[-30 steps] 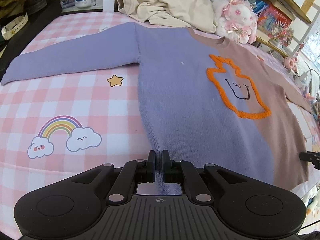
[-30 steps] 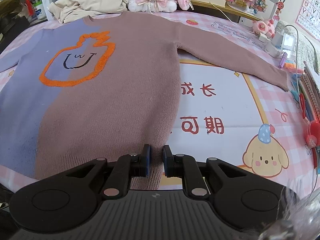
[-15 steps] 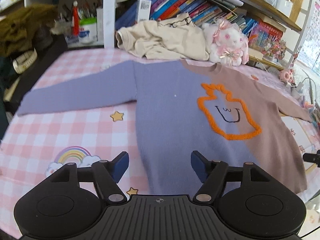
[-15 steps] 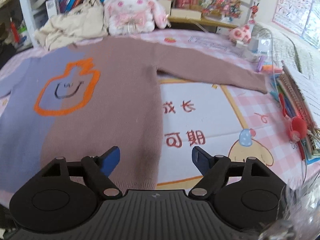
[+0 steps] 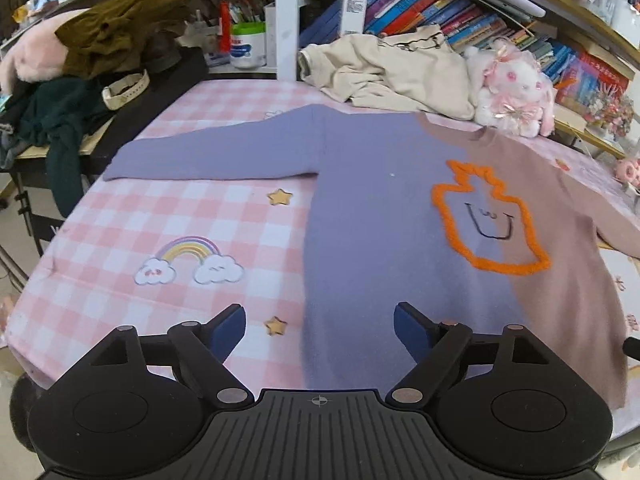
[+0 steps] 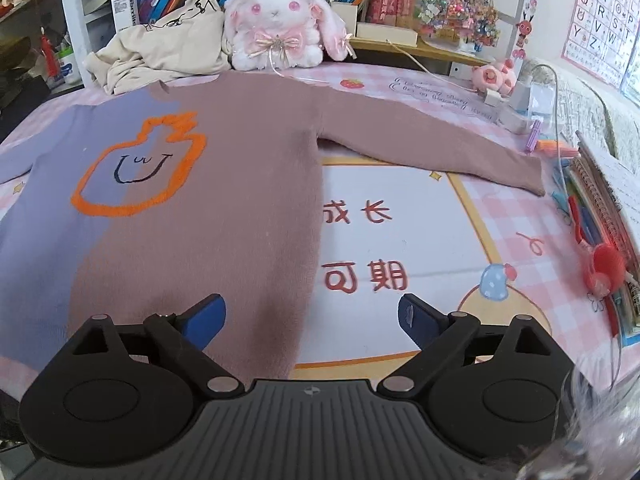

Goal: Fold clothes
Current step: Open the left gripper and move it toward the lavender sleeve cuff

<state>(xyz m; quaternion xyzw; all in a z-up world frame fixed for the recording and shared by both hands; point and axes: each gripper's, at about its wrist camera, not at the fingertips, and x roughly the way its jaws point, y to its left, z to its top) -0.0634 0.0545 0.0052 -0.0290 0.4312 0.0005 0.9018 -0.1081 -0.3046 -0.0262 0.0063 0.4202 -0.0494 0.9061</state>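
Your left gripper (image 5: 319,330) and right gripper (image 6: 311,316) are opening, empty. The sweater (image 5: 400,216) lies flat on the checked tablecloth (image 5: 160,220) (soft, limp knit); take each sleeve near its cuff.

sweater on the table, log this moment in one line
stage: laid out, unfolded | sweater: flat, sleeves spread | left claw: opening, empty, over hem | right claw: opening, empty, over hem

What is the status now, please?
Left gripper and right gripper: jaws opening, empty. Purple-and-brown knitted sweater flat, unfolded. Nothing in the way.
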